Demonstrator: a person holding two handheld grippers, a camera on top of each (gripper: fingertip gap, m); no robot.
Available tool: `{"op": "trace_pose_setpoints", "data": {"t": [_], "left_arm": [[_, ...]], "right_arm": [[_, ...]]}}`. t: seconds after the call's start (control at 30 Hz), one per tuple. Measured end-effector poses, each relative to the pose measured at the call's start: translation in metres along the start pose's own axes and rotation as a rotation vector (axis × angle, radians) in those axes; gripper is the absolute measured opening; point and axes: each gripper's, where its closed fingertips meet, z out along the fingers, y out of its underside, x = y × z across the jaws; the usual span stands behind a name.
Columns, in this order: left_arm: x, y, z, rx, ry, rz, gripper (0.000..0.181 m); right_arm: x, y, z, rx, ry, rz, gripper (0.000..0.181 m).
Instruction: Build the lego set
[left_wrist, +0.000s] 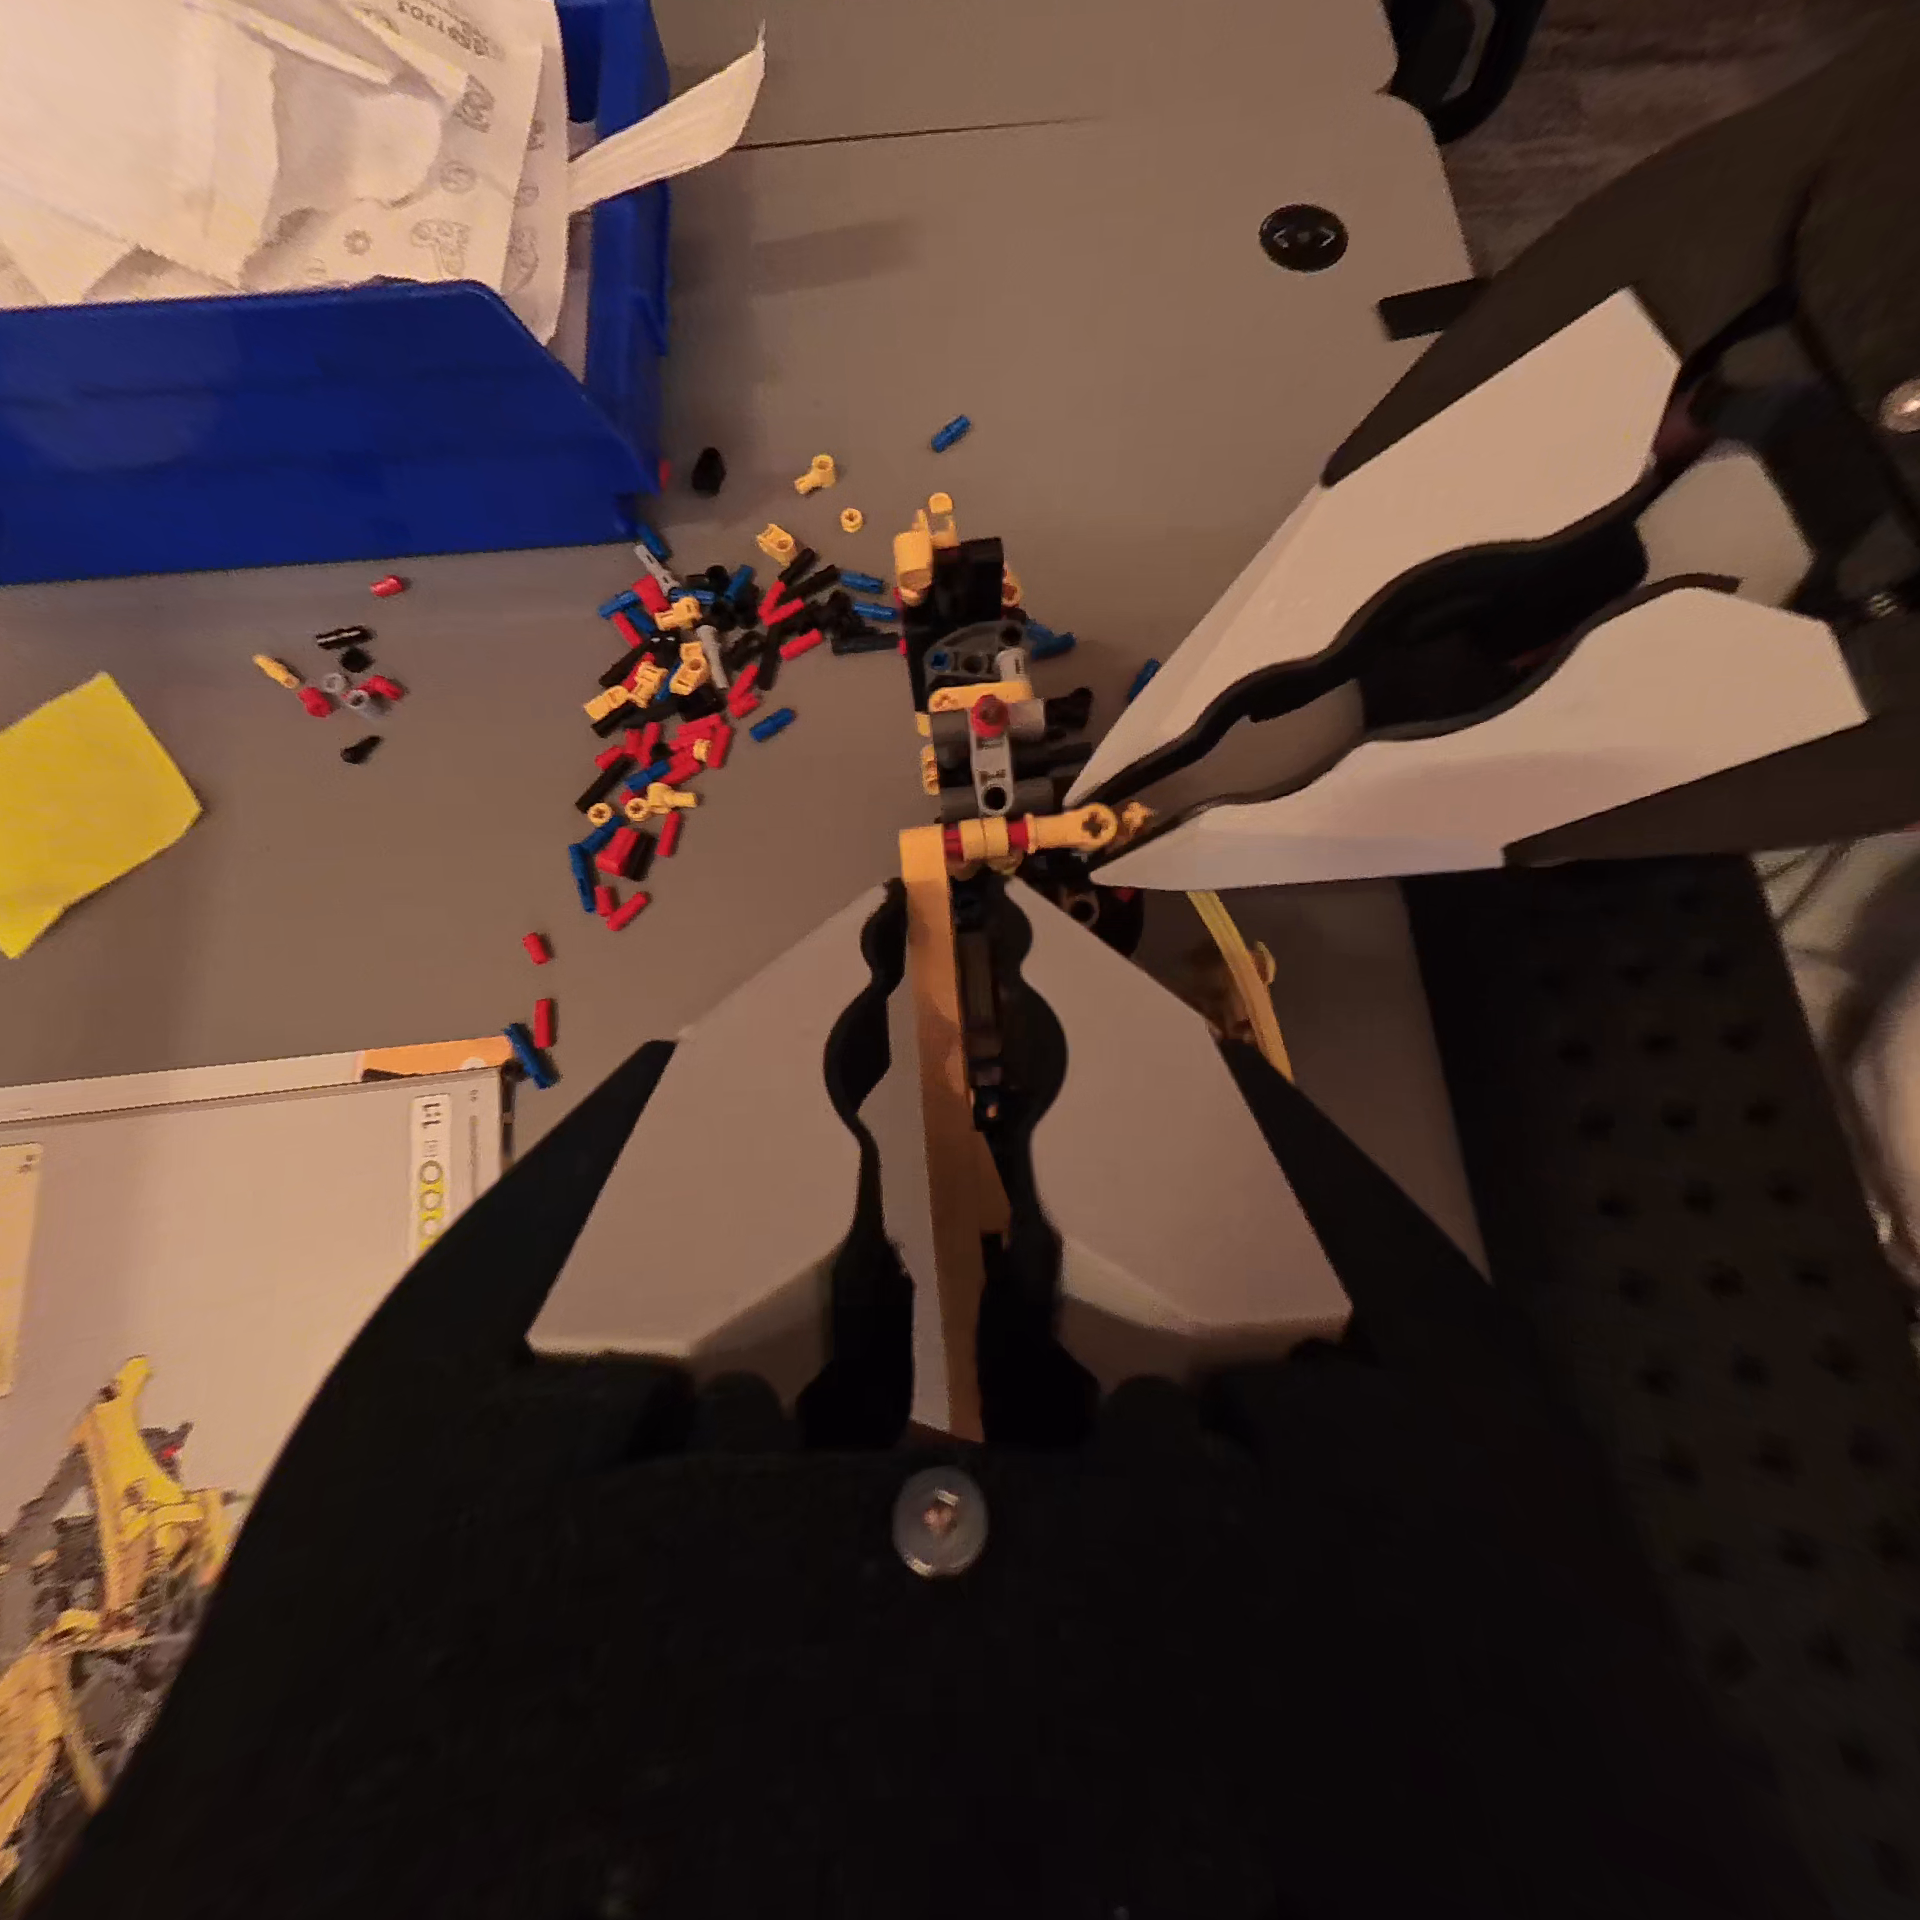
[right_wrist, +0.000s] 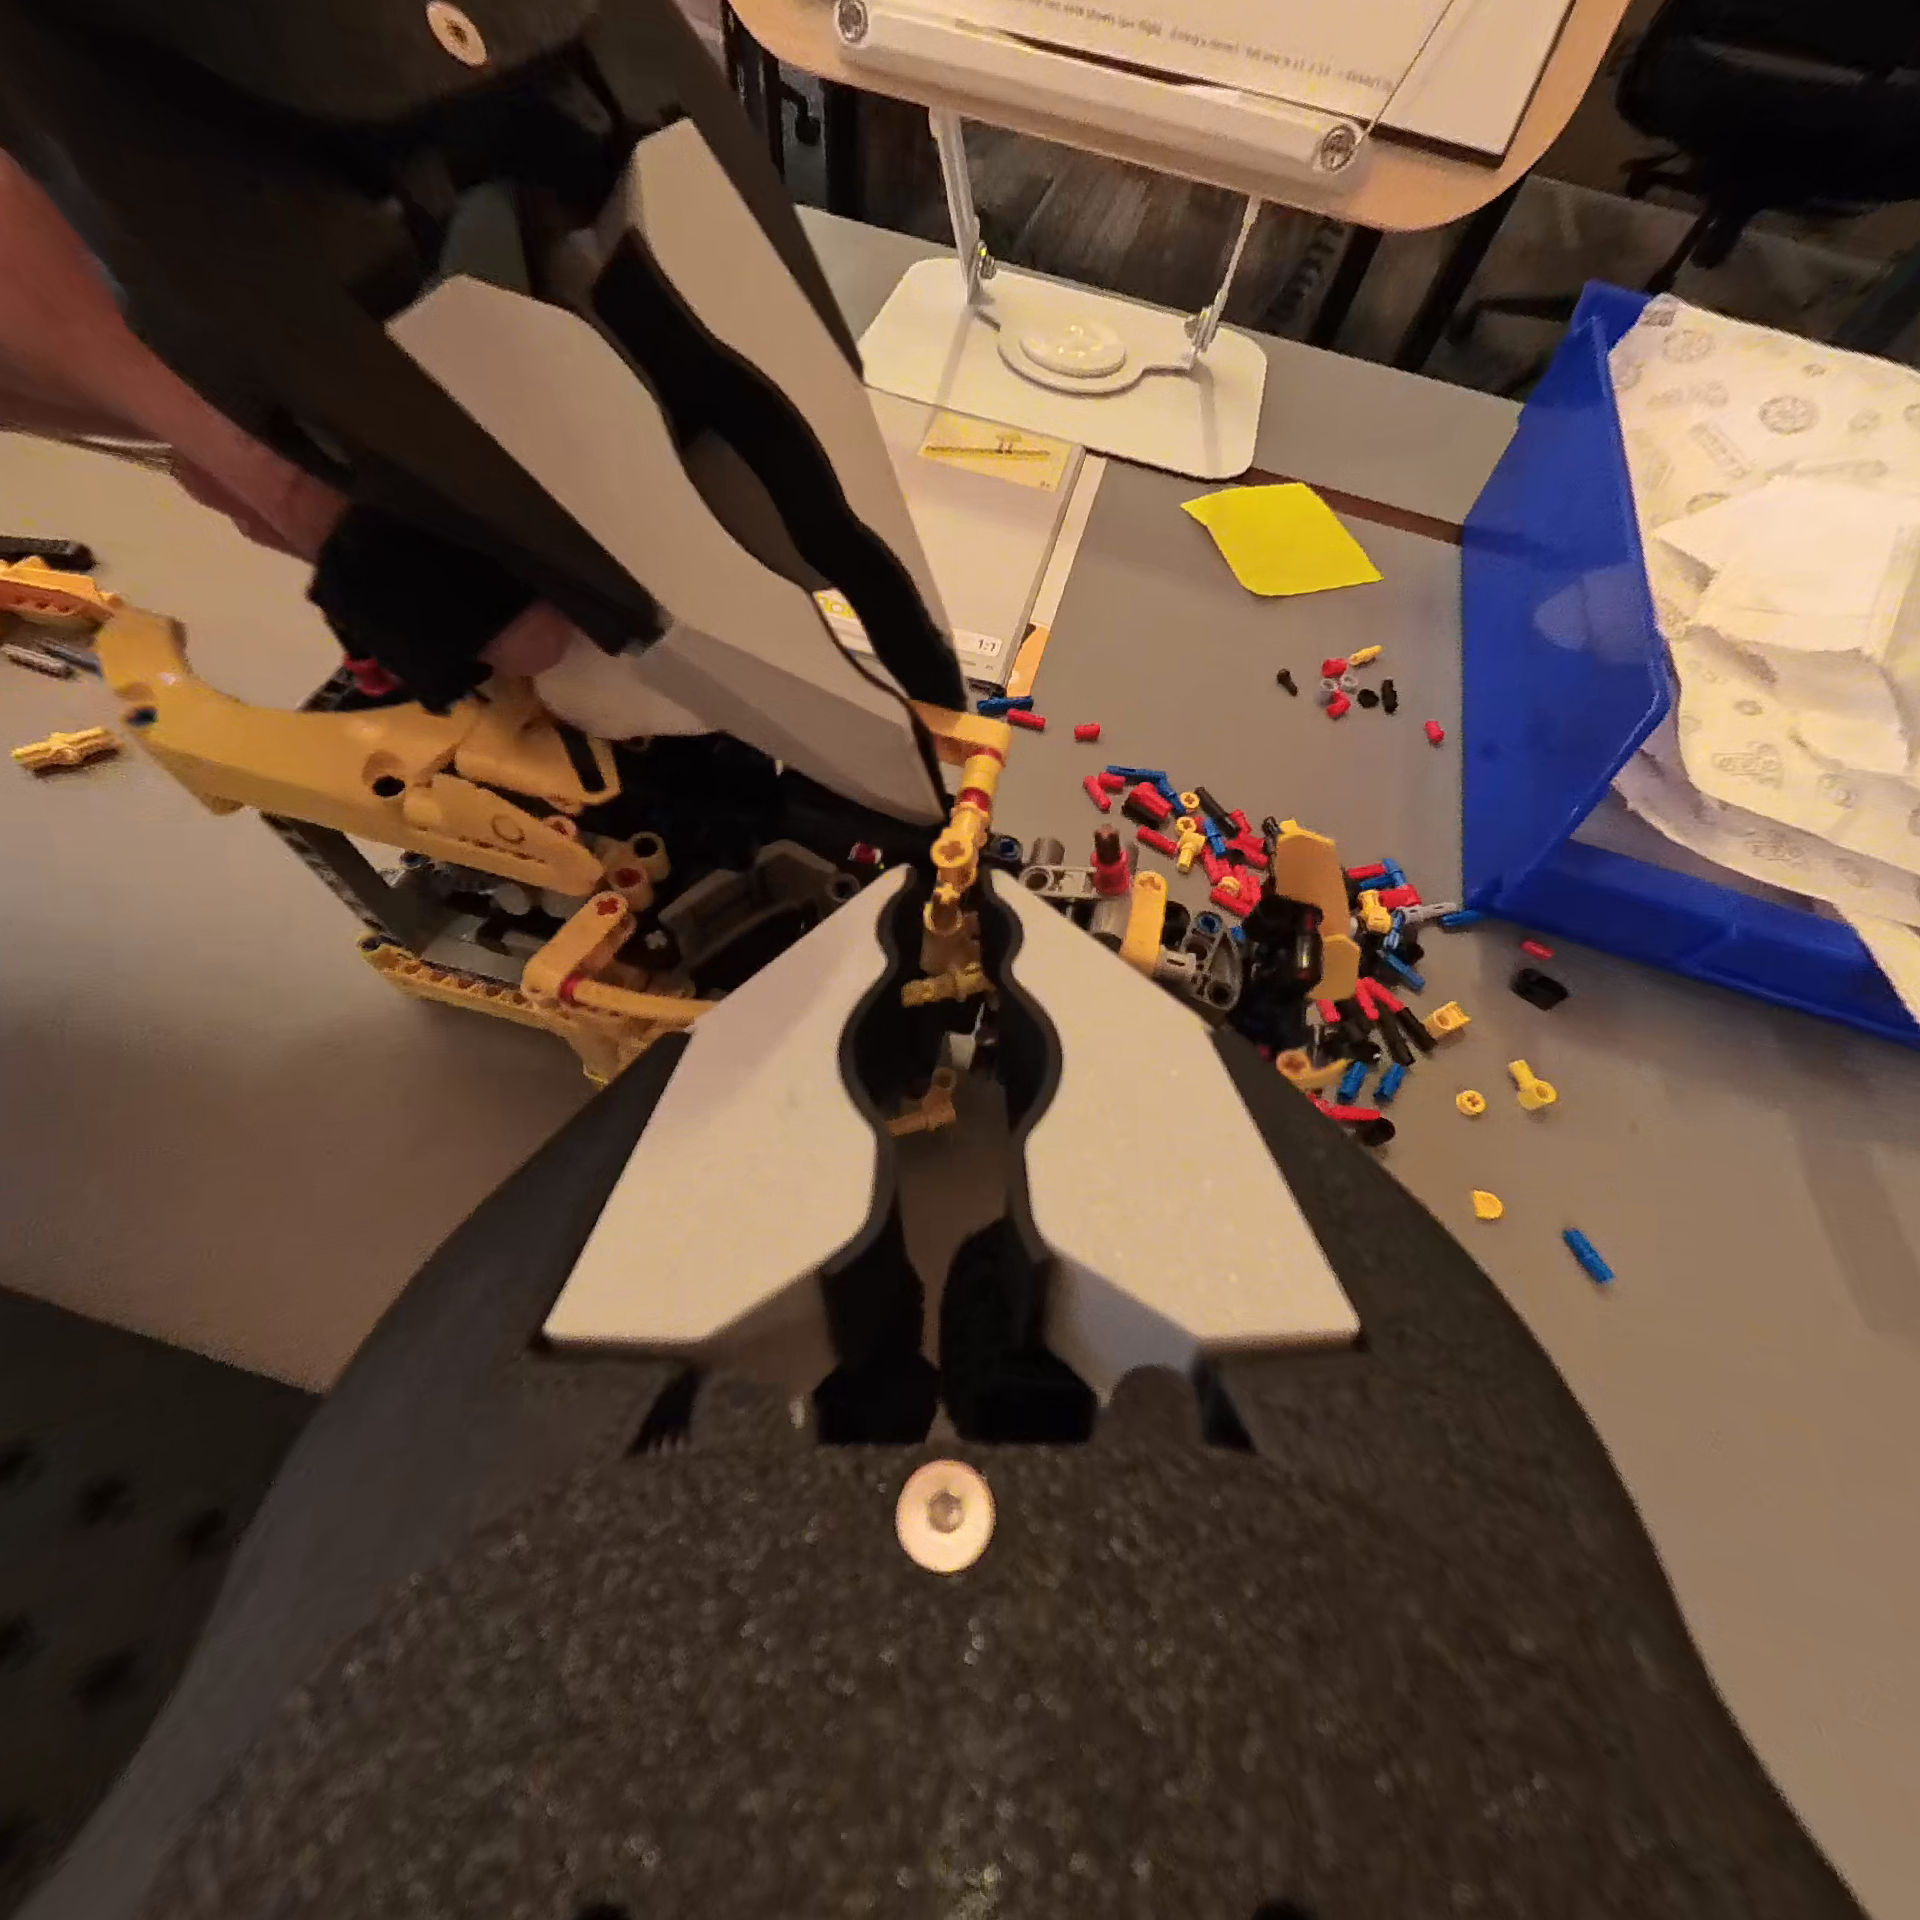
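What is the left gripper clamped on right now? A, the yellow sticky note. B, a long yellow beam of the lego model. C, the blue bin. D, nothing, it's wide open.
B: in the left wrist view the left gripper is closed on the long yellow beam running between its fingers, while the blue bin and the yellow sticky note sit off on the table, untouched.

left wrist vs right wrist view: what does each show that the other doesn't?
Left wrist only: the instruction booklet's picture page at lower left and a black perforated board at right.
Right wrist only: a white document stand at the table's far edge, and the yellow model's long arm at left.
Both: the loose pile of pins, the blue bin, the yellow note, and both tools meeting at the yellow axle piece.
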Motion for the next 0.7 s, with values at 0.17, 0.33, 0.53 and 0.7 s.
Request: {"op": "trace_pose_setpoints", "data": {"t": [0.17,0.33,0.53,0.7], "left_arm": [[-0.007,0.000,0.000,-0.010,-0.053,0.049,0.007],[-0.010,-0.001,0.002,0.004,-0.096,0.028,0.007],[-0.016,-0.002,0.003,0.018,-0.135,-0.054,0.007],[-0.015,-0.003,0.004,0.026,-0.110,-0.122,0.007]], "right_arm": [[-0.004,-0.002,0.002,-0.020,-0.068,0.121,0.004],[-0.003,-0.004,0.003,0.028,-0.159,0.411,0.004],[0.005,-0.007,0.007,0.096,-0.149,0.477,0.004],[0.010,-0.009,0.009,0.101,0.059,0.168,0.008]]}}
